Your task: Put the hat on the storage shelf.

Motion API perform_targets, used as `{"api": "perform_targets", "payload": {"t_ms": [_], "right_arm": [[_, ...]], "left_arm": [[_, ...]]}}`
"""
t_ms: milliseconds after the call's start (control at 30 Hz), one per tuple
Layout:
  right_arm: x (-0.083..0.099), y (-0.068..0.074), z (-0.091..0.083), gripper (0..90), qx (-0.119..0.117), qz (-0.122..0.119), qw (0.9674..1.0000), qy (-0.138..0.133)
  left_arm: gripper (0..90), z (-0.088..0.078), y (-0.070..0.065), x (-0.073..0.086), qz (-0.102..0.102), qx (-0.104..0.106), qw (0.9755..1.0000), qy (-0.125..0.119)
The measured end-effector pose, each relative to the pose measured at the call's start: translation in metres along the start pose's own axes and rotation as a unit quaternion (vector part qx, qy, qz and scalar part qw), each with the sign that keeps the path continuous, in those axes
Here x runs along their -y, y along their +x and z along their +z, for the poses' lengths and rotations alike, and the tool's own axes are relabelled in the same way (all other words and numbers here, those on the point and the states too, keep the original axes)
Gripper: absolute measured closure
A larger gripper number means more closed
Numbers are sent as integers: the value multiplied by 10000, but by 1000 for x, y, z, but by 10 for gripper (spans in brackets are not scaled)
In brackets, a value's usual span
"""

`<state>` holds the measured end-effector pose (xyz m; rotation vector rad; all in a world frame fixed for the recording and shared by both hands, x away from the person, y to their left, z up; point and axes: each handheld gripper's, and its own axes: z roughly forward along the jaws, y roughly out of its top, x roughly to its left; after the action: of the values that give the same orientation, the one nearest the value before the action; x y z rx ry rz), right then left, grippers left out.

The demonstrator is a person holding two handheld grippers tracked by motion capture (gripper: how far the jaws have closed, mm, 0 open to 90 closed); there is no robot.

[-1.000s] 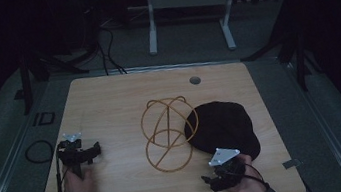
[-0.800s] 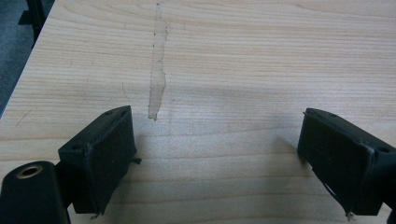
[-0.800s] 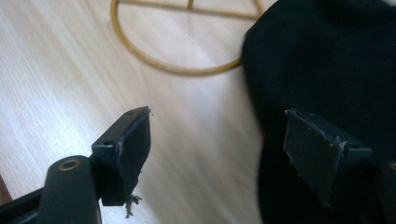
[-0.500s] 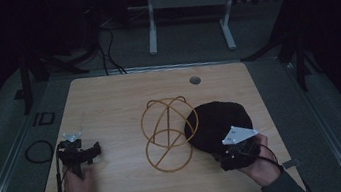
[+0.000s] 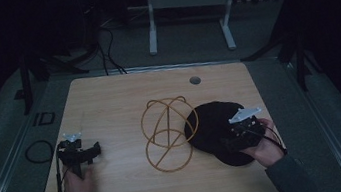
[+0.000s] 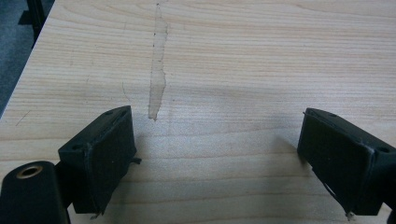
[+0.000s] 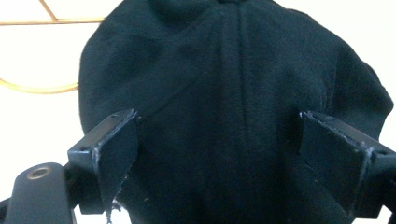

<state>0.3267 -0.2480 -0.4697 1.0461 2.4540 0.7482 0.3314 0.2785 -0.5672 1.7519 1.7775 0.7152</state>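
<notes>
My right jaws have just been opening and now stand wide, one on each flank of the black fabric cap (image 7: 233, 107), pads clear of the cloth and gripping nothing. The left jaws are equally wide over bare tabletop (image 6: 224, 56), empty. In the high view the right gripper (image 5: 238, 139) sits over the near right part of the cap (image 5: 210, 125), which lies flat on the right half of the tabletop, its left edge touching or just under the gold wire stand (image 5: 169, 134) at the centre. The left gripper (image 5: 85, 153) is parked well apart on the left side.

As I read it, the step in hand is getting a hold on the cap, probably to bring it to the stand. To do it well, I would lower the right jaws until the pads bite a real fold of fabric near the rim, not just skim the crown, then close fully before lifting. I would lift straight up first, so the cloth does not drag the light stand along.
</notes>
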Motion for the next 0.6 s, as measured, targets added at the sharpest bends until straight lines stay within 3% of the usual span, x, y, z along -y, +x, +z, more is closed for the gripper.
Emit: {"api": "perform_targets", "payload": {"t_ms": [67,200,400,600], "right_arm": [[-2,-5,4,109,-112,189,9997,95],[-4,-12,12,101,-113,381,9985,374],[-6,-16,27,106,-240,540,9925,1074],[-15,-21,30,236,-359,631,9848,1580]], "left_arm": [[108,0,0,0,1,-2,10000,-1],[108,0,0,0,0,-1,10000,-1],[108,0,0,0,1,-4,10000,-3],[108,0,0,0,1,-4,10000,-3]]}}
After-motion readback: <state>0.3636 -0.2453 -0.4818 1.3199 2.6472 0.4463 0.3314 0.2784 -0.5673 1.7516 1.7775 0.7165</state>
